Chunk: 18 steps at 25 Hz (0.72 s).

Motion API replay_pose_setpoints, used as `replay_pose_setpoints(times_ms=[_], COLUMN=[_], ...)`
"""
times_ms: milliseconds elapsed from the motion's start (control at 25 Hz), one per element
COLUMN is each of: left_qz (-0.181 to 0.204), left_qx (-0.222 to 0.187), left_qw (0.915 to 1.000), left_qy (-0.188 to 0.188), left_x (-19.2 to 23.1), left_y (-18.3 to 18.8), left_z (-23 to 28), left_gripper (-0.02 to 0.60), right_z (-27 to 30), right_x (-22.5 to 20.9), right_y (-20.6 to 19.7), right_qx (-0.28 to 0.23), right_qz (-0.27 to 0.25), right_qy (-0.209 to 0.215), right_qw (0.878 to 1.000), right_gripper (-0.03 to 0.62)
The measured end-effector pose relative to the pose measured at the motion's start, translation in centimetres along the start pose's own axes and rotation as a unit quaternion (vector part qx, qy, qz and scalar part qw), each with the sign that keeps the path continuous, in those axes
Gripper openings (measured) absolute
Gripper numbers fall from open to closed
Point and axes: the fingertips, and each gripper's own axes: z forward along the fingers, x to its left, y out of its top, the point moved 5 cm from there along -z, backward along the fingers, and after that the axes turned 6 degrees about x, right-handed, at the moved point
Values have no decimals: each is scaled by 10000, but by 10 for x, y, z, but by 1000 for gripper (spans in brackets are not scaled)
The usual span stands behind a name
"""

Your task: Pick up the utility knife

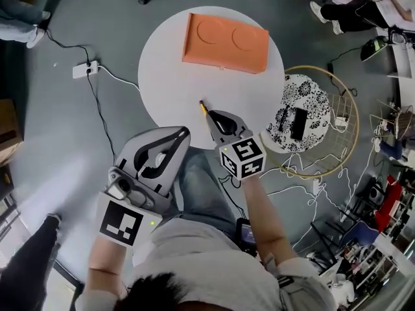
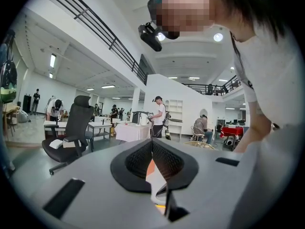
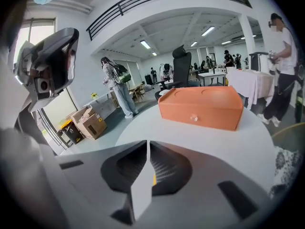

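Observation:
The utility knife (image 1: pixel 203 107), yellow and black, lies along my right gripper's jaws. Its tip sticks out past them over the near edge of the round white table (image 1: pixel 168 63). My right gripper (image 1: pixel 212 117) is shut on the knife. In the right gripper view the jaws (image 3: pixel 148 144) meet, and a yellow strip of the knife (image 3: pixel 153 179) shows in the hollow behind them. My left gripper (image 1: pixel 184 132) is shut on nothing, held off the table's near-left edge above the person's lap. Its jaws (image 2: pixel 152 142) are closed in the left gripper view.
An orange box (image 1: pixel 225 42) (image 3: pixel 202 106) sits at the far side of the table. A round wire-framed stool with a patterned seat (image 1: pixel 301 112) stands close on the right. A power strip (image 1: pixel 85 69) and cables lie on the floor at left.

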Motion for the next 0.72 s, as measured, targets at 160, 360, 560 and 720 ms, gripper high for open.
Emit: replay_pose_setpoints(times_ms=[160,360,560,720], left_qz=[-37,-106,-140,-176], left_qx=[20,90,122,159], left_qw=[10000,9998,9996,9994], left_qy=[33,127,220,264], left_x=[4,10,15,16], left_y=[-1,-7,-13,-17], left_z=[2,3,4,3], left_gripper=[11,11,11,11], right_z=[12,23,35,40], right_x=[-4,-11,-18,-22], right_y=[-13,-26,-37,-38], right_qx=[326,654,935,967], right_qz=[-7,-53,-183,-213], right_qy=[-14,-29,-119,-202], right_qw=[9995,9978,9954,9949], right_gripper=[29,48,54,61])
